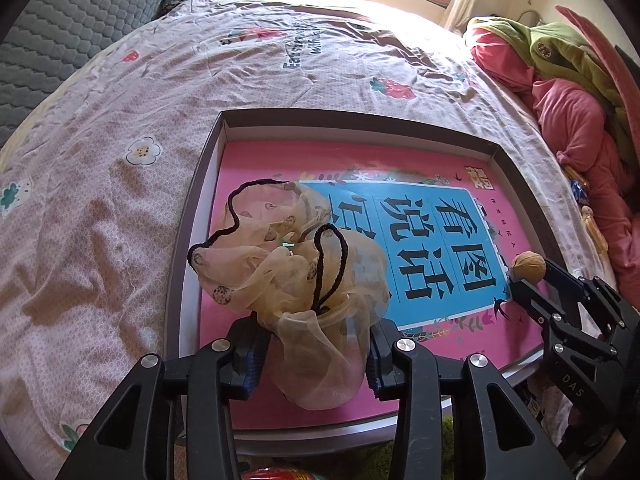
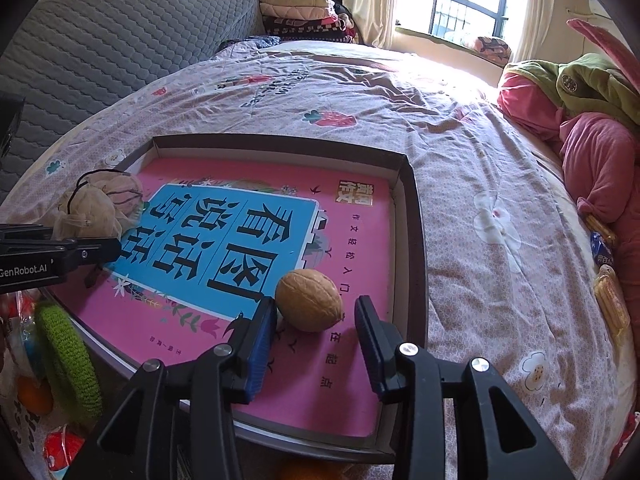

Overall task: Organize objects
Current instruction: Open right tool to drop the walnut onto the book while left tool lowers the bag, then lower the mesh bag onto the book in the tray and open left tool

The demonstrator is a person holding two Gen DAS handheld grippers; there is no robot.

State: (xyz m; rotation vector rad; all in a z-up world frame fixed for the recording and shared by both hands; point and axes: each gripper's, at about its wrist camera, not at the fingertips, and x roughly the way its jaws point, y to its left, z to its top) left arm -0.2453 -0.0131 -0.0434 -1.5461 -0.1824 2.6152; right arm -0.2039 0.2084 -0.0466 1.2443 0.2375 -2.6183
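The walnut (image 2: 309, 301) lies on the pink book (image 2: 352, 248) inside the shallow box (image 2: 412, 208), near the box's right wall. The right gripper (image 2: 316, 344) stands around it with jaws parted; the left pad sits just beside the shell, the right pad clear of it. The mesh pouch (image 1: 296, 280) rests on the book's left part. The left gripper (image 1: 316, 360) straddles the pouch's lower end, jaws half open, pads flanking the fabric. The box sits on the bedspread (image 1: 120, 140).
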